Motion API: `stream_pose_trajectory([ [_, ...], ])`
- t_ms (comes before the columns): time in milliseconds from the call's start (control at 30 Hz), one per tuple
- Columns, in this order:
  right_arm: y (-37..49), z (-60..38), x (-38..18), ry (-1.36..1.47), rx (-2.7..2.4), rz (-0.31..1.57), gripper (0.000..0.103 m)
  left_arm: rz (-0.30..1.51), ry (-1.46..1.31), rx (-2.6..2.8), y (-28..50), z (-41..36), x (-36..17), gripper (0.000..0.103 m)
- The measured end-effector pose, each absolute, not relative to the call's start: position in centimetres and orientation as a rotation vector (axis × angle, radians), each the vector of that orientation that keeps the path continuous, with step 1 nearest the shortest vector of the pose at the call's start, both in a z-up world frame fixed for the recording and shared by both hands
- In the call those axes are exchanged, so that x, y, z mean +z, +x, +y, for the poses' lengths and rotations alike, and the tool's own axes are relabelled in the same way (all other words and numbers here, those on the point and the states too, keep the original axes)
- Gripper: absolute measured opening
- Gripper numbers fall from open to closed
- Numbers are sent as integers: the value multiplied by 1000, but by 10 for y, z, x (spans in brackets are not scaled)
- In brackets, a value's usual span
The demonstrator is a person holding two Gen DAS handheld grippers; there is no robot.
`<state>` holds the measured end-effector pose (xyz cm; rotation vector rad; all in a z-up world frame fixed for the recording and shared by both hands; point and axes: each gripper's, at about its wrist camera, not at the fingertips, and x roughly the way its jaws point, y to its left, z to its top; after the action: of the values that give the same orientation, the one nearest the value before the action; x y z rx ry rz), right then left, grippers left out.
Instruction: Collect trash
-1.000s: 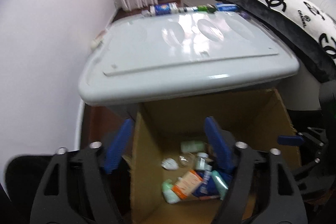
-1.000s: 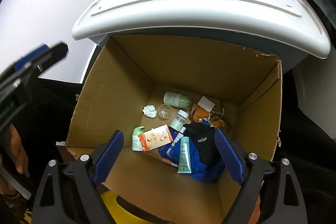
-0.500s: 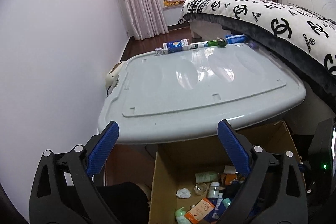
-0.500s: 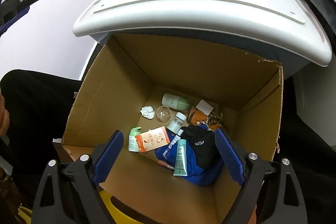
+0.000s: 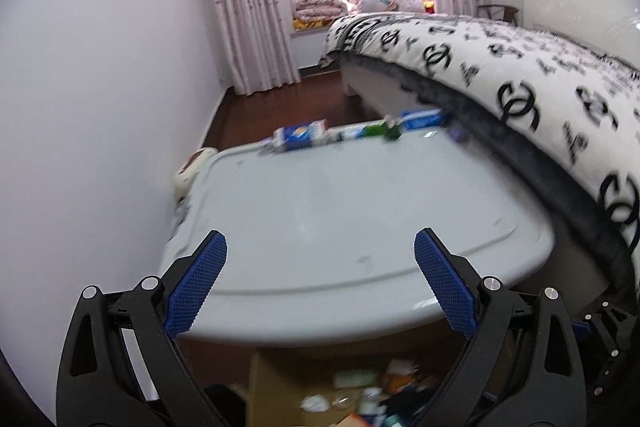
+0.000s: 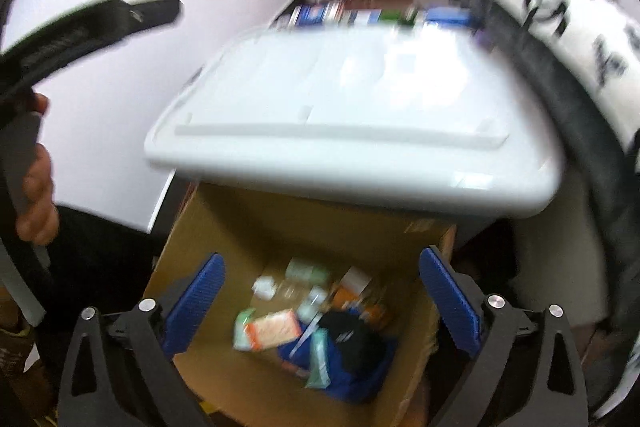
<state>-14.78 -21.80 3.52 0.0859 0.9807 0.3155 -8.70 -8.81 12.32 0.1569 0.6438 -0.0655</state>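
I see my left tongs (image 5: 320, 279) and right tongs (image 6: 320, 301) as black frames with bright blue, cross-hatched pads. Ahead is the pale grey-white lid (image 5: 352, 227) of a storage bin. Below its near edge sits a plain brown cardboard box (image 6: 224, 251), and inside that box the trash (image 6: 316, 327) is a blurred mix: mint green, orange and white, deep blue, black. Along the lid's far edge runs a row of items (image 5: 360, 131), blue-and-white and dark green. Right of the lid, the bed cover (image 5: 520, 75) is white with black interlocking logos over a dark grey border. Beyond the lid I see pink, faintly speckled curtains (image 5: 256, 7) and a dark brown floor (image 5: 288, 103).
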Motion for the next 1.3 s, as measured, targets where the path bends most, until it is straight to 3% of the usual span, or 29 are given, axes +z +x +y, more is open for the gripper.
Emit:
stream_pose_trajectory([
  [333,-114,-299,89,80,128,787,98,626,167,-189,-43,-173,140,93],
  [633,-106,-362,70,194,-9,752,98,655,201,-223,-13,-217,125,93],
  [1300,-128,-377,84,102,-123,645,98,652,243,-283,8,-275,124,93],
])
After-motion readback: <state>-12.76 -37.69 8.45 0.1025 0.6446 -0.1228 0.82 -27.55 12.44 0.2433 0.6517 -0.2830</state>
